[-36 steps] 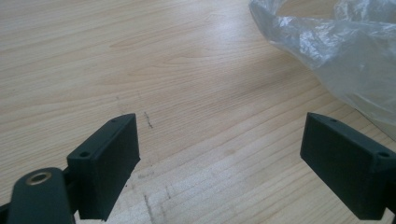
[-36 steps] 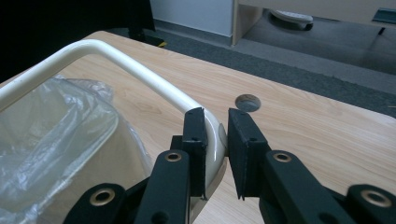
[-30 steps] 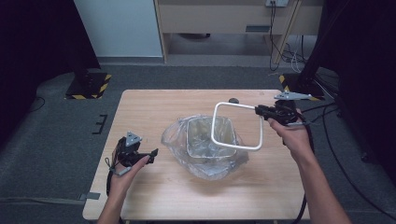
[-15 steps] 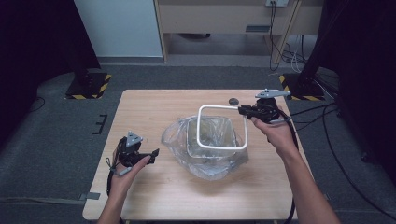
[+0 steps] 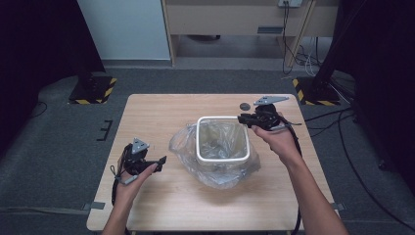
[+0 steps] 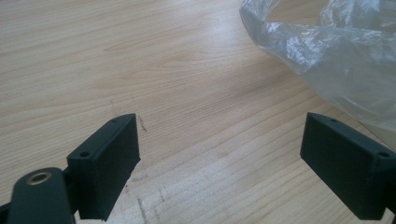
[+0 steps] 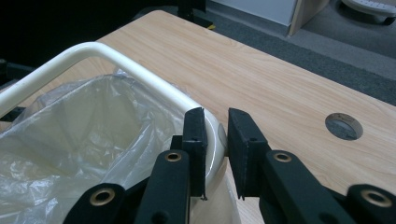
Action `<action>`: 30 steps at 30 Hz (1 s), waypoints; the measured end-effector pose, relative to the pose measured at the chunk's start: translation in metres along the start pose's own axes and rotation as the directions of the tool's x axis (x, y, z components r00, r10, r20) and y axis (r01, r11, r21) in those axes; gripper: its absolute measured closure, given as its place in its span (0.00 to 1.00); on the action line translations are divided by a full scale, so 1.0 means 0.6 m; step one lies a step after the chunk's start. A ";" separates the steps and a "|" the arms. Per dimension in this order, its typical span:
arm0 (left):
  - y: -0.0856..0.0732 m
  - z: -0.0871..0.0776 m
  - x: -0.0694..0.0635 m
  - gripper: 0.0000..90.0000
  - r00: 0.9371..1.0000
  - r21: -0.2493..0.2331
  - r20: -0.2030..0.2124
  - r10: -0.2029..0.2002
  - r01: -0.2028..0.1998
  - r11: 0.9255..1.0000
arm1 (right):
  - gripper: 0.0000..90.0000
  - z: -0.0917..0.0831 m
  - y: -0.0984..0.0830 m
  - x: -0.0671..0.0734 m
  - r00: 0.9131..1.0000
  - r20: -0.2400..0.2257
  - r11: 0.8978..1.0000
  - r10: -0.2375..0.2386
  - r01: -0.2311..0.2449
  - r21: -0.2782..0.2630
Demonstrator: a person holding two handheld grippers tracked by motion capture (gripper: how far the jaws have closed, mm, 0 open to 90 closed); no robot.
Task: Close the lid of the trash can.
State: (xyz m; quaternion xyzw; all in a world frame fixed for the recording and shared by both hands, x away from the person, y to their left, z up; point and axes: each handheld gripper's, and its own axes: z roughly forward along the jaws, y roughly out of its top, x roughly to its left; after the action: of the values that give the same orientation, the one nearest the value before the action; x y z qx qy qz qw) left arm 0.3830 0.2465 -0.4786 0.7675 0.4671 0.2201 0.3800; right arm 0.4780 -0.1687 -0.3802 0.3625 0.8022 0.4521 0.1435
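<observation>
Centrally on the light wooden table (image 5: 161, 210) stands a clear crinkled plastic bag (image 5: 186, 147), puffed open, with a white rounded-square plastic rim frame (image 5: 222, 157) sitting over its mouth. Inside the bag nothing can be made out beyond its own folds.

Item, frame: level above the bag, its near side toward the person's edge, its far right corner pinched between the jaws of the right gripper (image 5: 243, 119). In the right gripper view those black jaws stand close together, clamped on the white bar at the corner (image 7: 215, 135), the plastic bag (image 7: 70, 140) hanging just below.

Item, left gripper (image 5: 161, 160): held over the left part of the table, near the person's edge, well apart from the bag. In the left gripper view its jaws are spread wide with bare wood (image 6: 187, 93) between them, gripping nothing; the bag's edge (image 6: 336, 56) lies ahead and to the upper right.

Item, open room: broad bare wood along the far edge, the left edge and the near edge; a narrower strip at the right edge.

Item, small round grey hole (image 5: 244, 105): set in the tabletop near the far right corner, just beside the right gripper.
</observation>
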 end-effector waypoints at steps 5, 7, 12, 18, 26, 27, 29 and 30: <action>0.000 0.002 -0.001 0.12 1.000 0.000 0.001 0.000 0.000 1.000 | 0.86 0.010 0.000 0.000 1.000 -0.009 1.000 -0.004 0.004 0.020; -0.001 0.002 -0.001 0.12 1.000 0.005 0.002 0.002 -0.002 1.000 | 0.86 0.014 -0.001 0.000 1.000 -0.014 1.000 -0.001 0.001 0.028; -0.001 0.001 0.000 0.12 1.000 0.000 -0.001 0.000 0.000 1.000 | 0.86 0.023 -0.005 -0.002 1.000 -0.014 0.999 0.002 -0.001 0.045; -0.001 0.002 -0.001 0.12 1.000 0.005 0.004 0.004 -0.004 1.000 | 0.86 0.027 -0.010 -0.004 1.000 -0.019 0.999 0.005 -0.004 0.053; -0.001 0.001 0.000 0.12 1.000 0.001 0.000 0.002 -0.002 1.000 | 0.86 0.031 -0.018 -0.008 1.000 -0.016 0.998 0.023 -0.022 0.061; -0.001 0.001 0.000 0.12 1.000 0.000 0.000 0.001 -0.001 1.000 | 0.86 0.031 -0.019 -0.007 0.999 -0.017 0.998 0.031 -0.030 0.062; -0.001 0.001 -0.001 0.12 1.000 0.000 0.002 0.002 -0.002 1.000 | 0.86 0.033 -0.020 -0.008 0.999 -0.020 0.998 0.026 -0.025 0.058; 0.000 0.001 -0.001 0.12 1.000 0.000 0.002 0.003 -0.003 1.000 | 0.86 0.033 -0.020 -0.008 0.999 -0.023 0.998 0.027 -0.026 0.057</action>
State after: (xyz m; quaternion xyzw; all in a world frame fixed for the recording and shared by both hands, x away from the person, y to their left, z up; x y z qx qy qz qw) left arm 0.3830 0.2459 -0.4791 0.7683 0.4657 0.2198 0.3801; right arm 0.4869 -0.1638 -0.4013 0.3717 0.8115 0.4353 0.1177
